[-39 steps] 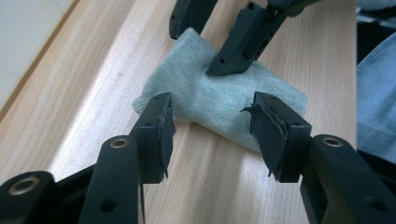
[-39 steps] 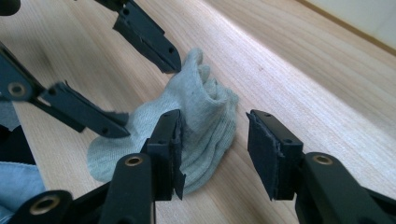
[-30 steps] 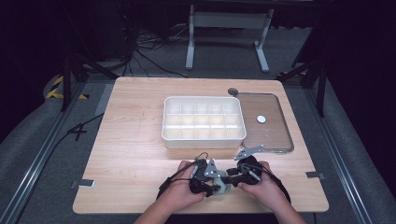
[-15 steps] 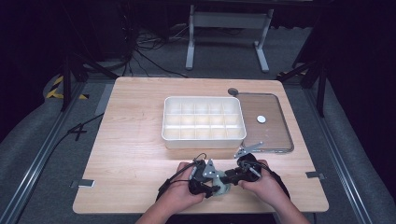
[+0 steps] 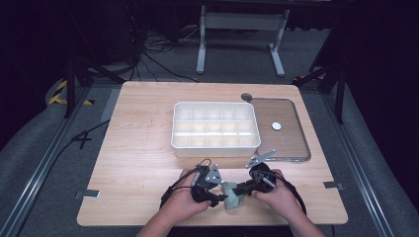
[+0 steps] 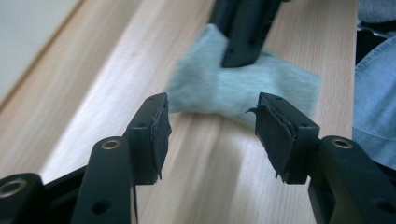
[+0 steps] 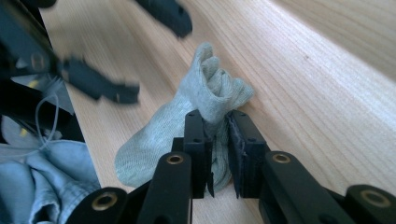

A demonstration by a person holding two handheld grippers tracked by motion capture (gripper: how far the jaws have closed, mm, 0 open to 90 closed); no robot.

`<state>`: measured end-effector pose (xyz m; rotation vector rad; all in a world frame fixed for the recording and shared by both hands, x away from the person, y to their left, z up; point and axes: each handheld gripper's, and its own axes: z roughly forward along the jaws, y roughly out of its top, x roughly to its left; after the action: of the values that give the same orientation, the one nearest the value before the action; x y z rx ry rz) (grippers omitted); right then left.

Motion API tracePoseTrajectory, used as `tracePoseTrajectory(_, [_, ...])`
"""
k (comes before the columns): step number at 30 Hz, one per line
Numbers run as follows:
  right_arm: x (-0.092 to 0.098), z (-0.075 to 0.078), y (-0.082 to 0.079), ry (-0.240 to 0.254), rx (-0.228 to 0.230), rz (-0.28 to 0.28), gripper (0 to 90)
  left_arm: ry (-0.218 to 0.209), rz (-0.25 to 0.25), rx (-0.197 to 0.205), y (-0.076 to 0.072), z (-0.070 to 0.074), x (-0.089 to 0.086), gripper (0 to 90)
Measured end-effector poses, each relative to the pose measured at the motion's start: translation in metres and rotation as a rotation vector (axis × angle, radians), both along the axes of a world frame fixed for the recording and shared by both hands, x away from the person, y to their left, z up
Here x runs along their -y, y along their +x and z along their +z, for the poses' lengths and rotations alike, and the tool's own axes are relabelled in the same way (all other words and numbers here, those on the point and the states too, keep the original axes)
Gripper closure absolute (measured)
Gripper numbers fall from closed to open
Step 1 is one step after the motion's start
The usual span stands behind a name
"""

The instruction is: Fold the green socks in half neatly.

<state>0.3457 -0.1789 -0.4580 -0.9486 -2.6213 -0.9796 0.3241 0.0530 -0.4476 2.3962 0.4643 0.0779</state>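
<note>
A grey-green sock (image 5: 231, 195) lies bunched on the wooden table (image 5: 138, 148) near its front edge, between the person's two hands. My right gripper (image 7: 217, 123) has just been closing and is shut on a fold of the sock (image 7: 205, 93), which bulges above its pads. It reaches the sock from the right in the high view (image 5: 242, 188). My left gripper (image 6: 210, 116) has just been opening and stands open with nothing between its jaws. The sock (image 6: 243, 86) lies just beyond its tips. In the high view the left gripper (image 5: 217, 198) is at the sock's left side.
A white tray (image 5: 215, 104) of several empty compartments stands mid-table. To its right lies a clear lid (image 5: 289, 145) with a small white disc (image 5: 276, 126) on it. A small dark round thing (image 5: 246, 97) sits by the lid's far corner. Blue sleeves show near the front edge.
The right gripper's jaws have drawn together on the sock. Both hands have stayed in nearly the same place at the front of the table.
</note>
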Motion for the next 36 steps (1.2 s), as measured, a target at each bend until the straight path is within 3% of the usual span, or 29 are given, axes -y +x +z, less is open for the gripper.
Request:
tracePoseTrajectory(7, [-0.003, 0.012, -0.006, -0.036, 0.099, 0.027, 79.2, -0.052, 0.13, -0.01, 0.01, 0.007, -0.031, 45.0])
tracePoseTrajectory(14, [-0.001, 0.033, -0.007, -0.035, 0.224, 0.022, 79.3, -0.055, 0.24, -0.005, 0.018, 0.014, -0.054, 45.1])
tracePoseTrajectory(17, [0.001, 0.043, -0.004, -0.042, 0.275, 0.021, 79.3, -0.065, 0.255, 0.003, 0.019, 0.014, -0.06, 44.3])
tracePoseTrajectory(25, [0.005, 0.072, 0.004, -0.04, 0.322, 0.004, 79.2, -0.077, 0.27, 0.025, 0.021, 0.017, -0.066, 43.8])
tracePoseTrajectory(27, [0.008, 0.079, 0.007, -0.031, 0.336, -0.009, 79.0, -0.08, 0.278, 0.023, 0.021, 0.017, -0.067, 43.7])
tracePoseTrajectory(29, [0.011, 0.086, 0.01, -0.009, 0.321, -0.025, 78.7, -0.082, 0.282, 0.02, 0.022, 0.017, -0.069, 43.7])
tracePoseTrajectory(36, [0.019, 0.101, 0.018, -0.037, 0.374, -0.062, 78.5, -0.079, 0.297, -0.012, 0.024, 0.019, -0.073, 45.1])
